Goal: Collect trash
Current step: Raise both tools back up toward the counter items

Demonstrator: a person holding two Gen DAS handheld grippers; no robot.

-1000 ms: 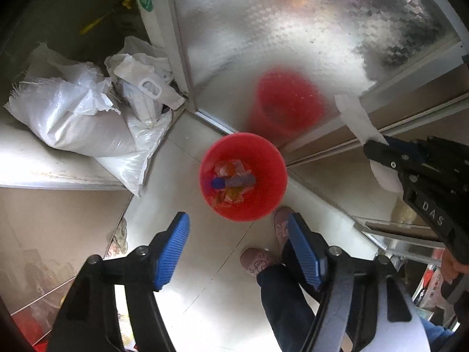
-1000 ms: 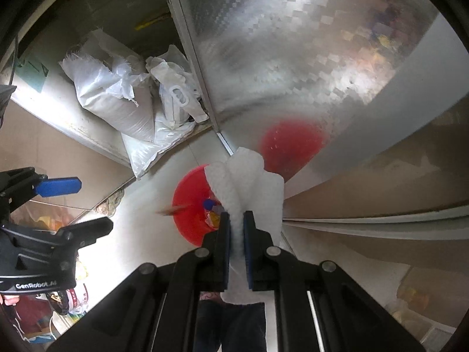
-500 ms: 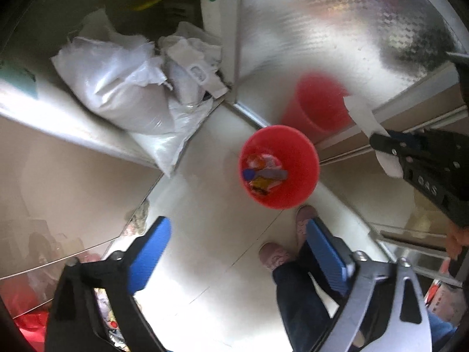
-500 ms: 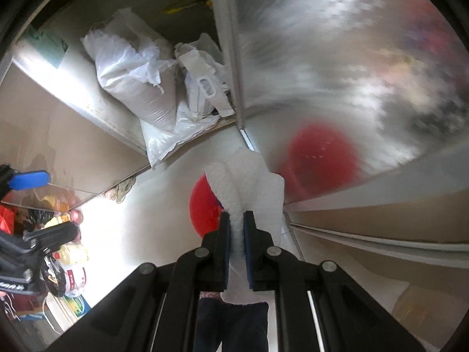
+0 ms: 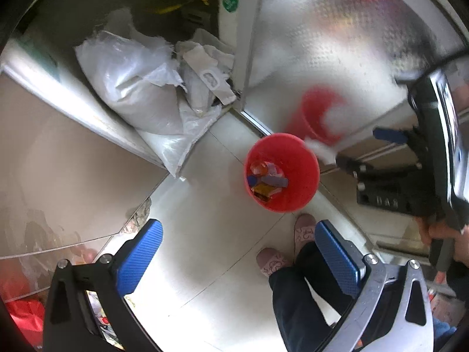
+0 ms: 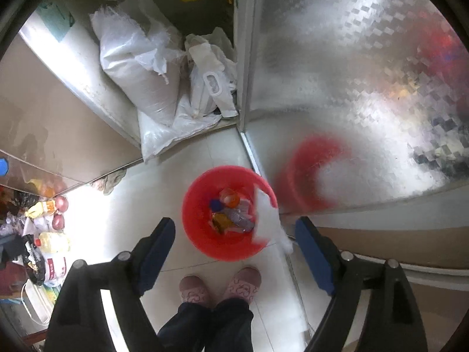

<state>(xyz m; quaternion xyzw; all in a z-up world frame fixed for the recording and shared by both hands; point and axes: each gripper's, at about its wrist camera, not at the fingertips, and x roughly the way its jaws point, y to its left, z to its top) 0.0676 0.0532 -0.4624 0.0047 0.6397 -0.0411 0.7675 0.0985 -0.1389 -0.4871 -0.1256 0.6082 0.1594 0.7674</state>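
Bulging white woven sacks [image 6: 140, 67] lean in the corner beyond a round red plastic bin [image 6: 202, 234] on the pale tiled floor [image 6: 137, 193]. Both the right gripper [image 6: 234, 252] and left gripper [image 5: 237, 261] are spread wide, empty. A crumpled white tissue [image 6: 265, 217], blurred, sits at the bin's right rim.

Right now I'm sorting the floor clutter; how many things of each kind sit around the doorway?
Red bins: 1
White tissues, falling at the bin rim: 1
White sacks and bags: at least 2
Pink slippers: 2
Total: at least 6
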